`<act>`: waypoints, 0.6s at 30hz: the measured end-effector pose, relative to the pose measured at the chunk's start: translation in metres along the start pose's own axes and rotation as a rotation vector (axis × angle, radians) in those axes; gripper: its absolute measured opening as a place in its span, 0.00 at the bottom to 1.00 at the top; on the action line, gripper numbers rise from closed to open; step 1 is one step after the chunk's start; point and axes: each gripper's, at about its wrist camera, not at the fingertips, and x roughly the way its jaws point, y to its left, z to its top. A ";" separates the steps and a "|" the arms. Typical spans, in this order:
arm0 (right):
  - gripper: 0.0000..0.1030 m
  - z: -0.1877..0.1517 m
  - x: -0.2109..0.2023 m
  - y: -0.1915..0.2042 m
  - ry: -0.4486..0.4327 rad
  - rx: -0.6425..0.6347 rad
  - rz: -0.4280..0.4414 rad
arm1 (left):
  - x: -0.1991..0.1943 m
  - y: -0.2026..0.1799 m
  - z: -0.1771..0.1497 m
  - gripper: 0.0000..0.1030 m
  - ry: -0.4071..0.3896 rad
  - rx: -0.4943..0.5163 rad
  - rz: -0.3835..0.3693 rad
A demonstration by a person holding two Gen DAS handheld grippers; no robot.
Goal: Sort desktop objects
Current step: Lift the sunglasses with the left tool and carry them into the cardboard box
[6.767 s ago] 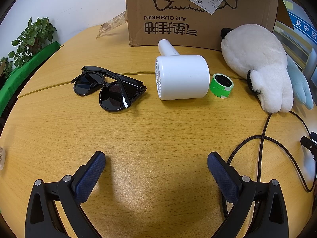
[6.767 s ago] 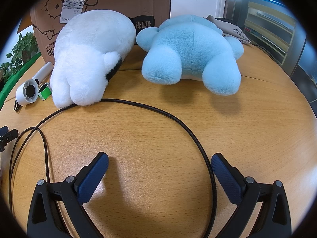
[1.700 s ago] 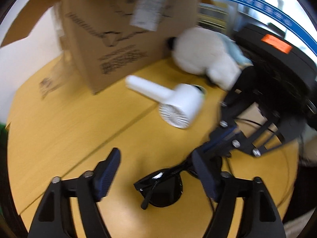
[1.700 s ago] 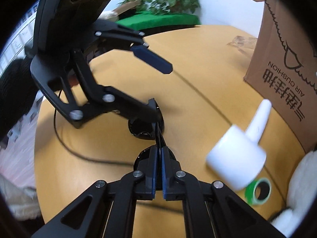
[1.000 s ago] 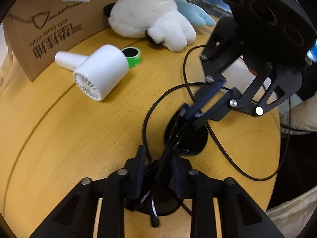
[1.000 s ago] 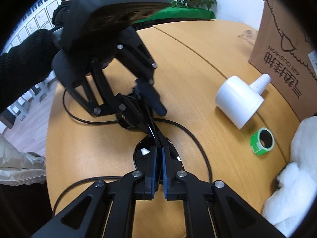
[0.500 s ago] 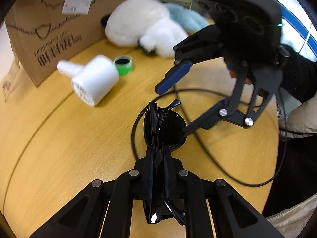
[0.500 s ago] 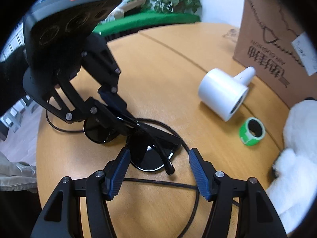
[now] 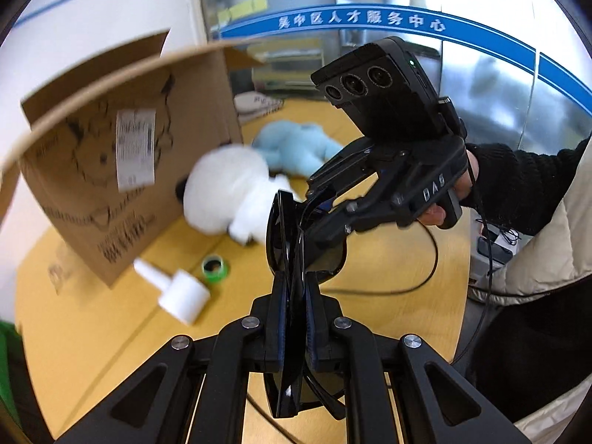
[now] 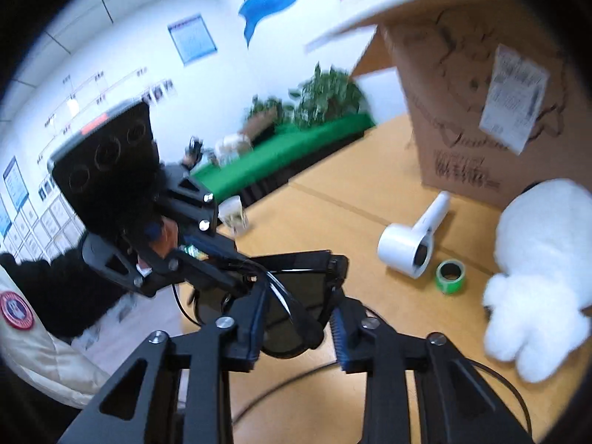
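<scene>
**Sunglasses held aloft**

The sunglasses (image 9: 292,259) are pinched edge-on between the left gripper (image 9: 294,333) fingers, raised above the tabletop (image 9: 92,333). The right gripper (image 10: 296,329) fingers are spread around one lens. The dryer (image 10: 410,244), tape (image 10: 449,275) and white plush (image 10: 536,296) lie far below.

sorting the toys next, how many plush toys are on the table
2: a white plush toy beside the cardboard box, and a blue plush toy just behind it. Others may be hidden.
</scene>
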 end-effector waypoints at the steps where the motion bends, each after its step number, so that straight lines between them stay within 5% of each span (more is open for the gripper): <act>1: 0.15 0.004 -0.008 -0.001 -0.032 0.011 0.014 | -0.004 -0.004 0.008 0.08 -0.013 0.012 0.007; 9: 0.04 0.072 -0.098 0.056 -0.216 -0.184 -0.107 | -0.045 -0.013 0.085 0.08 -0.178 0.135 0.113; 12: 0.03 0.122 -0.114 0.061 -0.234 -0.272 -0.144 | -0.052 0.017 0.123 0.08 -0.231 0.145 0.165; 18: 0.03 0.259 -0.107 -0.008 -0.192 -0.335 -0.125 | -0.049 0.126 0.211 0.08 -0.272 0.067 0.199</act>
